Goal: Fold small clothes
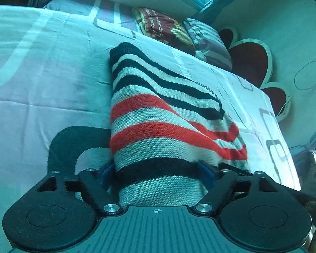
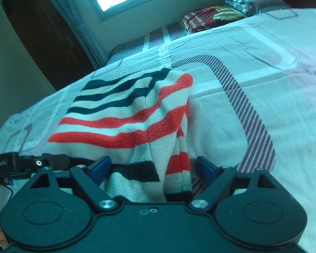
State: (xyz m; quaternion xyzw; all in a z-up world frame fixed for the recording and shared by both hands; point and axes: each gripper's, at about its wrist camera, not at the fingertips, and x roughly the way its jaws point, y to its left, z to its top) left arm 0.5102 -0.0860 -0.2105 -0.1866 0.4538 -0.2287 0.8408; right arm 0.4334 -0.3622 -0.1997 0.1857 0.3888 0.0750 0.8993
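One striped knit sweater [image 1: 158,113] on bed [image 1: 42,80]: soft, light, limp. Left claw [image 1: 158,168] and right claw [image 2: 152,168] spread, knit between pads, pinch unconfirmed. Best hold: near hem corners.

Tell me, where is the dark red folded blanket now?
The dark red folded blanket lies at the far end of the bed, beside a striped pillow, beyond the striped sweater.

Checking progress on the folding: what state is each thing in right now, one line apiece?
Striped knit sweater: partly folded on the bed, its near end lying between both grippers' fingers.
Left gripper: jaws apart around the sweater's end; grip unclear.
Right gripper: jaws apart, sweater between them; grip unclear.
Bedsheet: spread, lightly wrinkled.
Folded blankets: stacked near the headboard.
Window curtain: drawn aside.
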